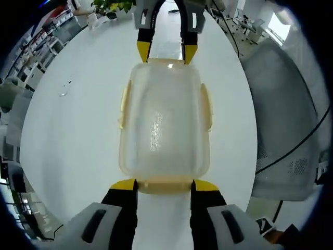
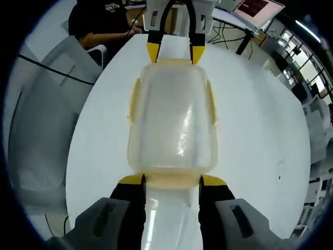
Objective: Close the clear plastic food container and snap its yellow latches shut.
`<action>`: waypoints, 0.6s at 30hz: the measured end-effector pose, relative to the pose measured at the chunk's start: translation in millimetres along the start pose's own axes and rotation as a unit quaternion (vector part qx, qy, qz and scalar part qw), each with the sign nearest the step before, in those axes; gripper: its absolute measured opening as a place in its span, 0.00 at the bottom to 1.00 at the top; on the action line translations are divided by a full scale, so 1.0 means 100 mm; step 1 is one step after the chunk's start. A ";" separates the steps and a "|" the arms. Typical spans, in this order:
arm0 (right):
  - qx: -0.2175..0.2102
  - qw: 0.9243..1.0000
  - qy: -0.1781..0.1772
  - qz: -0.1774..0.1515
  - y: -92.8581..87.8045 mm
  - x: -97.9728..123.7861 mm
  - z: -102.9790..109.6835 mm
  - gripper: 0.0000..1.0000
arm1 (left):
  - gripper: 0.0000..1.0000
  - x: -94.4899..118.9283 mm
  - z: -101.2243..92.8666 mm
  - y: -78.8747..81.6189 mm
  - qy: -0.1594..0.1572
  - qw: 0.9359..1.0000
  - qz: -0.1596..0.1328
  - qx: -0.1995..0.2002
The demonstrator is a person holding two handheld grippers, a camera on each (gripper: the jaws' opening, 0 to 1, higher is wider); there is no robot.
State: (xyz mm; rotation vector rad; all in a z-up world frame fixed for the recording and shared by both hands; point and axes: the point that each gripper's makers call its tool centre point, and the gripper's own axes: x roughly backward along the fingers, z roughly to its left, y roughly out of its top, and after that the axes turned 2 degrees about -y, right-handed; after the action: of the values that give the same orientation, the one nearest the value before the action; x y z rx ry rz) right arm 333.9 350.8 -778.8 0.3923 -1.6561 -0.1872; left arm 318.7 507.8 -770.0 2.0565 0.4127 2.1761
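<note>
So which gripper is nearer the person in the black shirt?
Left. The left gripper sits at the container end on the person side; the right gripper at the opposite end.

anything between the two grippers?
The clear container with yellow latches, lid on, spans between left gripper and right gripper, in both views.

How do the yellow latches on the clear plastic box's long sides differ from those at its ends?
Side latches stand clear of both grippers and flare outward. End latches sit between the jaws of the left gripper and right gripper, looking tucked in. All pale yellow.
</note>
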 end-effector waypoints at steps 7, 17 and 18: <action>-0.008 1.000 -0.006 0.014 -0.46 0.23 0.04 0.35 | 0.33 -0.09 -0.04 0.50 0.002 1.000 -0.012 -0.008; -0.029 0.999 -0.013 0.016 -1.06 0.50 0.07 0.35 | 0.34 -0.25 -0.01 1.14 -0.006 1.000 -0.019 -0.024; -0.031 0.999 -0.013 0.016 -1.11 0.52 0.08 0.35 | 0.34 -0.27 0.00 1.19 -0.006 0.999 -0.019 -0.026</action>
State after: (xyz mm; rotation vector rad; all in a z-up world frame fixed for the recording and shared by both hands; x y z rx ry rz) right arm 338.2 228.7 -770.1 0.3174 -1.6780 -0.2194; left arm 331.9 386.6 -762.8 2.0178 0.3877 2.1281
